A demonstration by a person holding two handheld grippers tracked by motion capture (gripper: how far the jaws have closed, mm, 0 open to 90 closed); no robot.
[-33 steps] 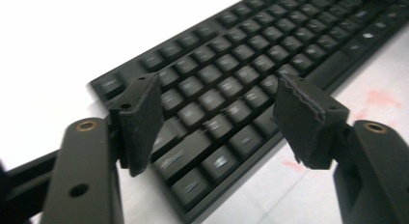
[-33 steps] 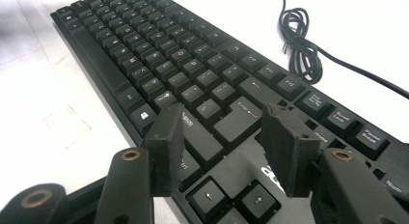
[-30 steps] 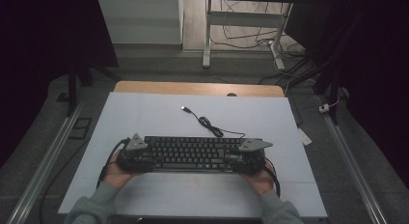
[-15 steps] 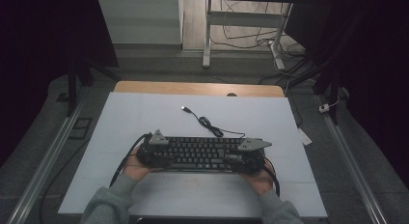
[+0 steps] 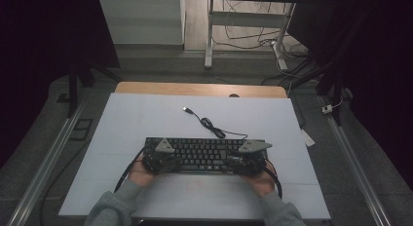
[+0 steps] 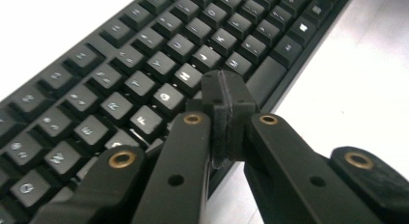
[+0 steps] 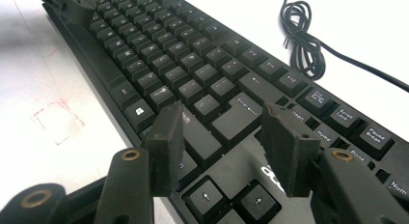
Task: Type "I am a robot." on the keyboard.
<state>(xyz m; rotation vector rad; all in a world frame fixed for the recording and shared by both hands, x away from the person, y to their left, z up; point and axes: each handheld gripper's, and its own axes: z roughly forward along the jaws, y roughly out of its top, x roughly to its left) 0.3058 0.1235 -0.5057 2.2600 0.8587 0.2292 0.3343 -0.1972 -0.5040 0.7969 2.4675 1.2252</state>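
Over keyboard point(image 5: 204, 155), both hands low.

Black keyboard point(image 5: 204, 154), flat, near table edge, cable coiled behind

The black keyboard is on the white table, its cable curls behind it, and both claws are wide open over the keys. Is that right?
Not quite. One claw is open: the right claw has a gap between its jaws, seen in the right gripper view. The left claw is shut, its pads pressed together with nothing between them, as the left gripper view shows; it has just been closing. The keyboard, table and curled cable are as you said.
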